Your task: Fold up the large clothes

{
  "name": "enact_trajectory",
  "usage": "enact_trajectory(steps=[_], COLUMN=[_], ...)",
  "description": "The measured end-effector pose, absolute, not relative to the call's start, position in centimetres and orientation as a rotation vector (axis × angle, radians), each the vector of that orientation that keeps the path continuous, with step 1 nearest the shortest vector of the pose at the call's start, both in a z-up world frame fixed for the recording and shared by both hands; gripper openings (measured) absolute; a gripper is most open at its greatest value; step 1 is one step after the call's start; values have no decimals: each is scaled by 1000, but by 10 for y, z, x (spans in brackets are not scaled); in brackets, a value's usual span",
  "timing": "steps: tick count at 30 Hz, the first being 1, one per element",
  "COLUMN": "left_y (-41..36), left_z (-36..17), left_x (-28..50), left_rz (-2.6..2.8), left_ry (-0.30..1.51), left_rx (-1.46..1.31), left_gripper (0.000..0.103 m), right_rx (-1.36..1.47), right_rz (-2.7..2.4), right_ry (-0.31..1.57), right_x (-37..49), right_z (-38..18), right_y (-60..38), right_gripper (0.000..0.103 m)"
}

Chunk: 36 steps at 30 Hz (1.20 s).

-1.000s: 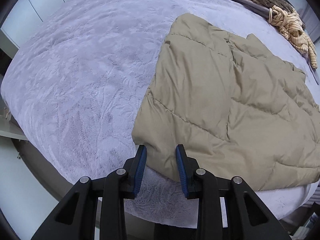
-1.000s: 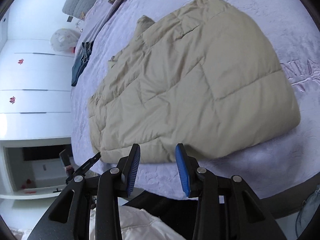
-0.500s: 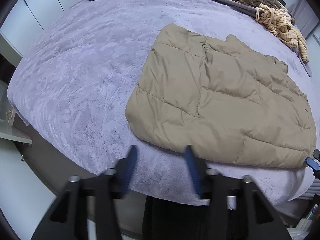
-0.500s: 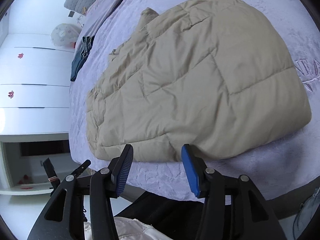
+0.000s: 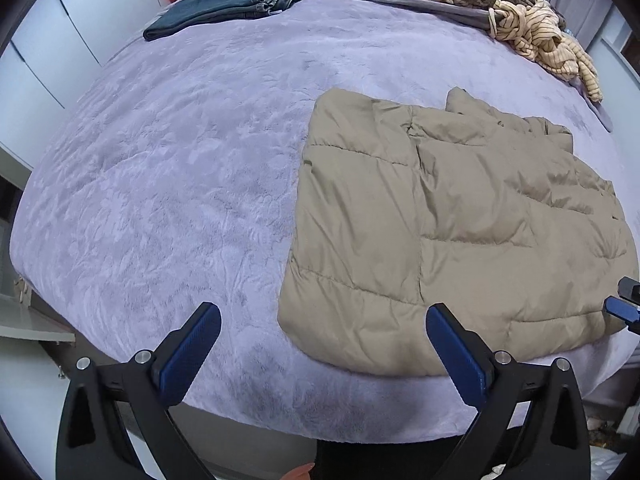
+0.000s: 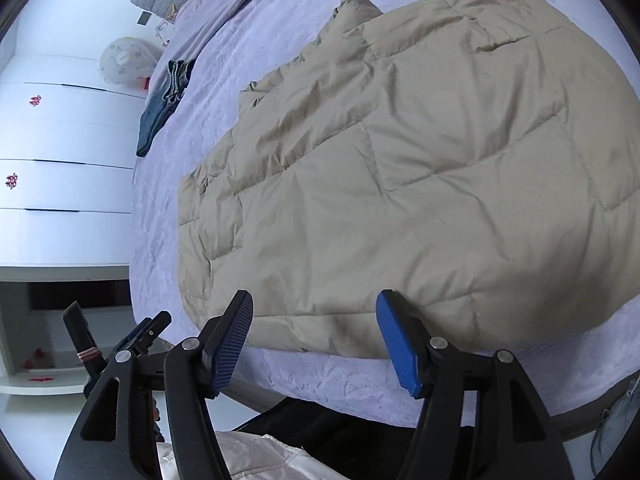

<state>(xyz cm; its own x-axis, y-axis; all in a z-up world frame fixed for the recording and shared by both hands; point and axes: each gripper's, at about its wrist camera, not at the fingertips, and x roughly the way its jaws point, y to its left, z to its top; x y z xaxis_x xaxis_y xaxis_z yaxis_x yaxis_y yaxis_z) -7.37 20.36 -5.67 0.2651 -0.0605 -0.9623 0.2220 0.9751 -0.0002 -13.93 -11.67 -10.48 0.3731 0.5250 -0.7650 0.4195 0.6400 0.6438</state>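
Folded tan puffer jacket (image 5: 452, 236) lies flat, long axis along the bed's near edge; both hand-held grippers opening, empty.

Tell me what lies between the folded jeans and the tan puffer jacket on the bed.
Nothing but bare lilac bedspread. The left wrist view shows the stretch from the jeans down to the jacket free of other clothes.
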Motion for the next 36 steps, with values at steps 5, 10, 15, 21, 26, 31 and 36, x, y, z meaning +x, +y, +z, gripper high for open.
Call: enact_trajectory(steps=[5, 10, 15, 21, 26, 31, 36], left_y=[204, 201, 201, 210, 227, 252, 246], left_z=[-68, -83, -96, -111, -122, -138, -172], left_x=[-49, -33, -23, -9, 8, 33, 48], left_rz=[-240, -290, -336, -340, -430, -626, -838], left_ry=[1321, 1357, 1383, 1391, 1431, 1476, 1576], left_rx=[159, 171, 162, 157, 68, -170, -343], left_gripper=[103, 103, 103, 103, 103, 103, 103], right_rx=[928, 910, 873, 829, 809, 835, 874], right_rz=[30, -14, -31, 0, -35, -54, -75], right_ry=[1256, 1277, 1280, 1281, 1300, 1348, 1368], right_x=[-128, -120, -104, -90, -88, -86, -84], right_z=[-106, -107, -104, -108, -117, -128, -138], right_y=[-102, -92, -74, -54, -48, -49, -52], right_gripper=[80, 87, 88, 89, 90, 90, 90])
